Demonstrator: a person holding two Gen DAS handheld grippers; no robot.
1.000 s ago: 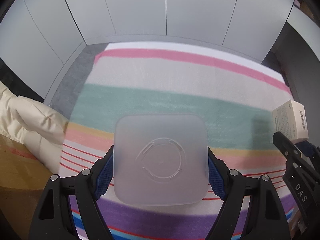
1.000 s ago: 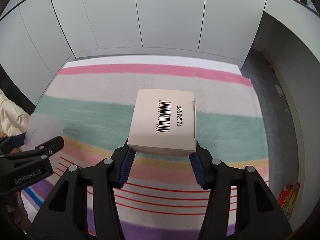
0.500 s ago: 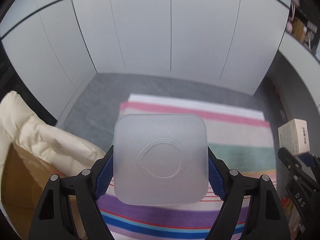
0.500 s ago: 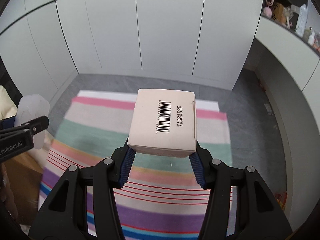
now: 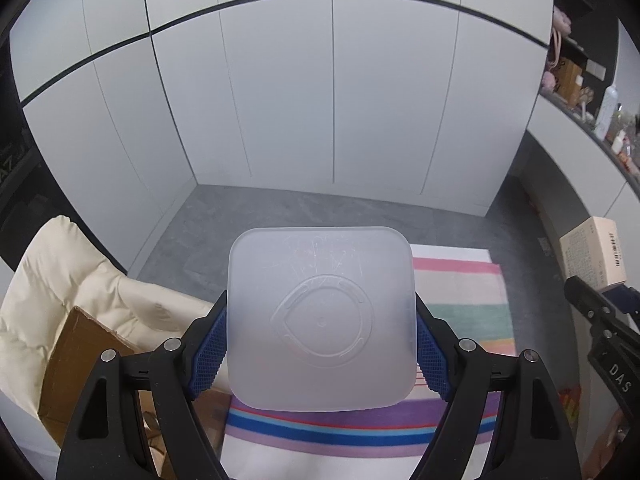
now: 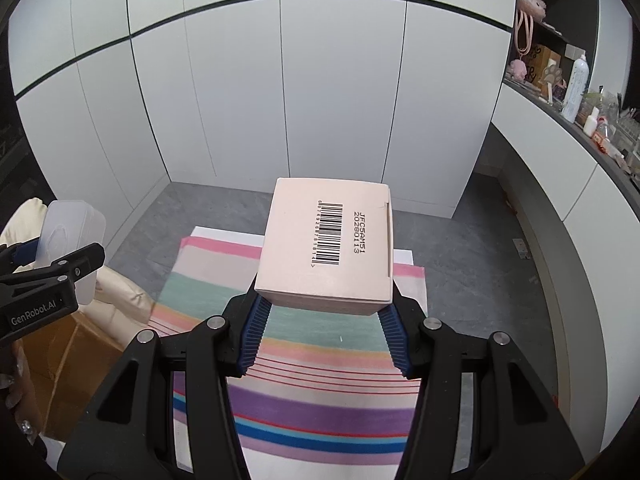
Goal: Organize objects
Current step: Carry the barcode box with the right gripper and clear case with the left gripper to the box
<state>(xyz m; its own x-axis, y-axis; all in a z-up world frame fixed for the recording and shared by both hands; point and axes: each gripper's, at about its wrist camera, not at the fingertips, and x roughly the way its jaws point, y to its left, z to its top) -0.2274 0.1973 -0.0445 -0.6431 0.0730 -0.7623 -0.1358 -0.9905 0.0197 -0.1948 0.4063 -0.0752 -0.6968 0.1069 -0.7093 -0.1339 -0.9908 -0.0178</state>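
Note:
My left gripper (image 5: 320, 354) is shut on a translucent white square plastic container (image 5: 320, 320), held high above the floor with its base facing the camera. My right gripper (image 6: 322, 336) is shut on a pale pink cardboard box (image 6: 326, 244) with a barcode on top, also held high. The box shows at the right edge of the left wrist view (image 5: 592, 256). The container shows at the left of the right wrist view (image 6: 72, 236), with the left gripper beside it.
A striped rug (image 6: 304, 344) lies on the grey floor (image 6: 460, 272) below. A brown cardboard box (image 5: 80, 360) and a cream cushion (image 5: 60, 280) sit at the left. White cabinet doors (image 6: 320, 100) stand ahead. A counter (image 6: 580, 120) with bottles runs along the right.
Both grippers have risen well above the rug with their objects still held. The rug now looks small and far below, and the cabinets fill the view.

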